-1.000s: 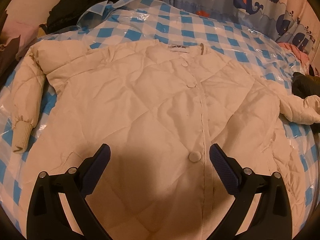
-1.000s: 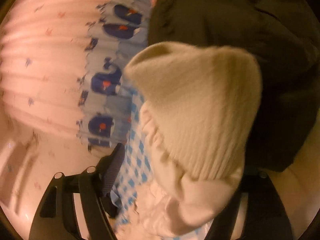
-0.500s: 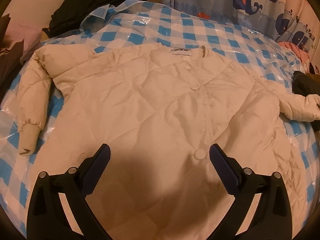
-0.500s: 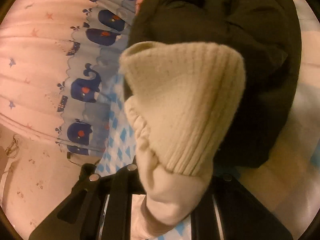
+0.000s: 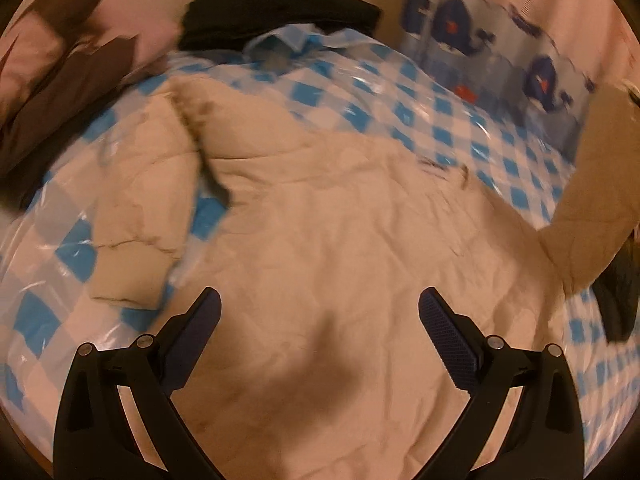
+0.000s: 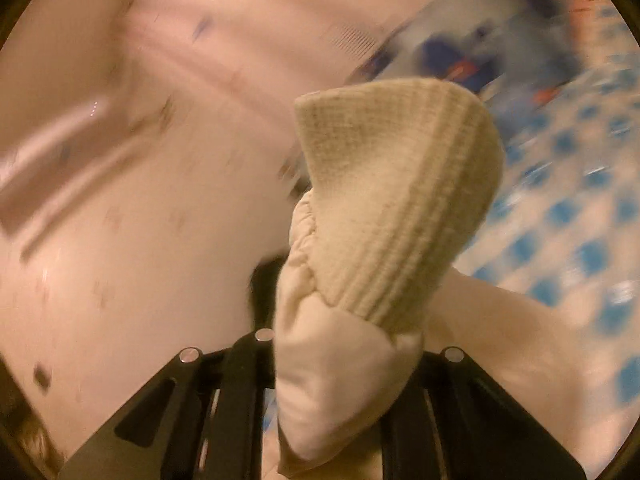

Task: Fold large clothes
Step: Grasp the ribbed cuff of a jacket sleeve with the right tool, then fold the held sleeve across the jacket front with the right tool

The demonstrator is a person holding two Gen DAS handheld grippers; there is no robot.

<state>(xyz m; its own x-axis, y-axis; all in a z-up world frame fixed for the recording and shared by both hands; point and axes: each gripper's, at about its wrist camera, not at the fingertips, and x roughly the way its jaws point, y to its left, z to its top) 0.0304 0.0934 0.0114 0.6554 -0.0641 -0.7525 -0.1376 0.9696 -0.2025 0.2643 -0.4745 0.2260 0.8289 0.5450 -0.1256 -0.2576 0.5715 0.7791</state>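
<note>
The cream quilted jacket [image 5: 340, 240] lies spread on the blue-checked bed cover [image 5: 460, 120]. Above its lower front the left tongs [image 5: 320, 320] stand wide, with nothing between them. The right tongs [image 6: 348, 380] are clamped narrow on the sleeve, just behind the ribbed cuff [image 6: 400, 200], lifted off the jacket; blur makes the backdrop, probably a curtain [image 6: 160, 80], uncertain.

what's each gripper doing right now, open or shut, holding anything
Left gripper: open, empty, above the cream quilted jacket.
Right gripper: shut on the jacket's cream ribbed knit cuff.
</note>
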